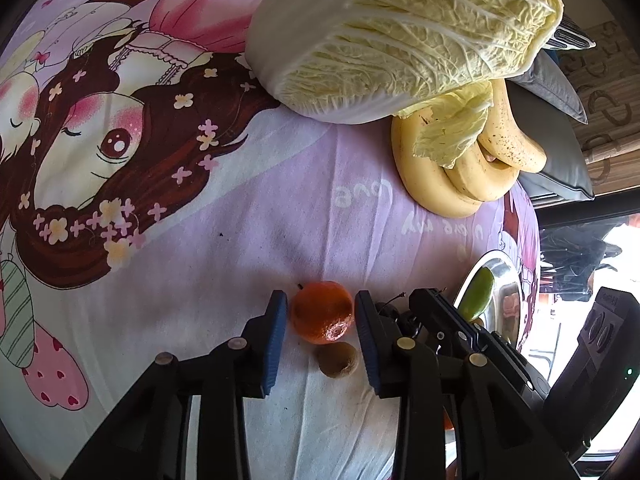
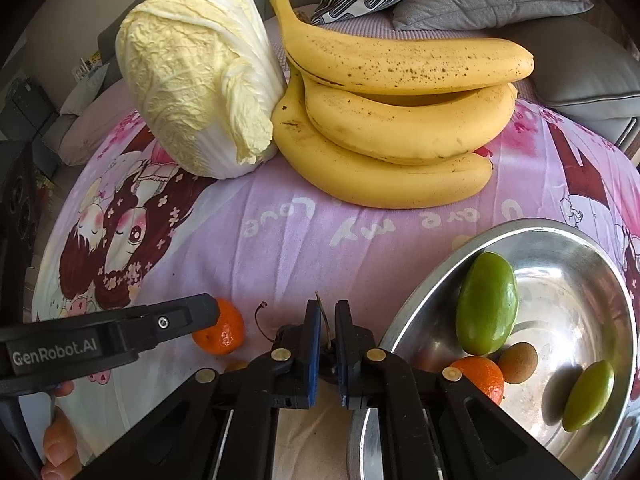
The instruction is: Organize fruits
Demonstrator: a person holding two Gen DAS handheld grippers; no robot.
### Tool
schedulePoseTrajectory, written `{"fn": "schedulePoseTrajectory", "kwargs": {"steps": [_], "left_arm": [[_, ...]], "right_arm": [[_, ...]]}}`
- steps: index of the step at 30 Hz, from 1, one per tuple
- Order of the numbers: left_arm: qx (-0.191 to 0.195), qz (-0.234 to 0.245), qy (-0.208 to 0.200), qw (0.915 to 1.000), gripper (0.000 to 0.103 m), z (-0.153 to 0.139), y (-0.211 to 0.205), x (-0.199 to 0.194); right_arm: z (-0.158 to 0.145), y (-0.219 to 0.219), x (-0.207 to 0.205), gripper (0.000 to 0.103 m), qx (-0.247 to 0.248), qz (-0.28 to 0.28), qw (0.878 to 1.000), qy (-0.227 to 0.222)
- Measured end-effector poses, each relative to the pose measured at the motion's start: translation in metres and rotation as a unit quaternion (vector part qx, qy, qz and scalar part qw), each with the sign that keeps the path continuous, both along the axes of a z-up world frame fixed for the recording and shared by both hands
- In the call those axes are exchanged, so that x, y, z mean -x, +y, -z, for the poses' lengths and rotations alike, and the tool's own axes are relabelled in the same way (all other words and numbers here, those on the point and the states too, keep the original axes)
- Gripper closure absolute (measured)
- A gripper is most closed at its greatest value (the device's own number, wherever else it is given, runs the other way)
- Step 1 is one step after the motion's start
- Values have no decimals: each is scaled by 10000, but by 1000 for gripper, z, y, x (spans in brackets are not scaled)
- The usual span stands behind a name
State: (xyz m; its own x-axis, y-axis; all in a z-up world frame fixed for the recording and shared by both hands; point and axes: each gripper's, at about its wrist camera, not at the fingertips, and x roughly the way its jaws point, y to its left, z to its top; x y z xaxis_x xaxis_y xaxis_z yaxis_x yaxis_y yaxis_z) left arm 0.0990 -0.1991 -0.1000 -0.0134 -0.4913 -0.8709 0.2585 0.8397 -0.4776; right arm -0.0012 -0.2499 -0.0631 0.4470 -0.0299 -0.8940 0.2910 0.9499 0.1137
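On the cartoon-print cloth, a tangerine lies between the blue pads of my left gripper, which is open with thin gaps on both sides. A small brown fruit lies just behind it, between the fingers. Right beside it, my right gripper is shut on a dark cherry, whose stem sticks up between the pads. A second cherry stem curls up to its left. The steel bowl at the right holds two green fruits, a tangerine and a brown fruit.
A bunch of bananas and a napa cabbage lie at the far side of the cloth, with grey cushions behind them. A person's fingers show under the left gripper's handle. Bare cloth lies between the grippers and the bananas.
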Motion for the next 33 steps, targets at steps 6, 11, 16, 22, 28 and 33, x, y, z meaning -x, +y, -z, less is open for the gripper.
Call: {"fn": "schedulePoseTrajectory", "kwargs": {"steps": [6, 11, 16, 22, 28, 33], "left_arm": [[-32, 88, 8, 10000, 59, 7, -12, 4], [-156, 215, -46, 9996, 67, 12, -26, 10], [-176, 228, -95, 9995, 67, 13, -34, 15], [-194, 223, -82, 9995, 67, 13, -42, 17], [-186, 176, -81, 9996, 68, 15, -40, 15], [-193, 140, -118, 9996, 68, 11, -35, 12]], "right_arm": [[1, -5, 2, 95, -41, 74, 10000, -4], [4, -4, -1, 94, -20, 56, 10000, 47], [6, -2, -3, 94, 39, 86, 9999, 54], [10, -2, -4, 94, -52, 114, 9999, 85], [5, -8, 0, 98, -137, 219, 9997, -48], [3, -14, 4, 100, -266, 289, 9992, -84]]}}
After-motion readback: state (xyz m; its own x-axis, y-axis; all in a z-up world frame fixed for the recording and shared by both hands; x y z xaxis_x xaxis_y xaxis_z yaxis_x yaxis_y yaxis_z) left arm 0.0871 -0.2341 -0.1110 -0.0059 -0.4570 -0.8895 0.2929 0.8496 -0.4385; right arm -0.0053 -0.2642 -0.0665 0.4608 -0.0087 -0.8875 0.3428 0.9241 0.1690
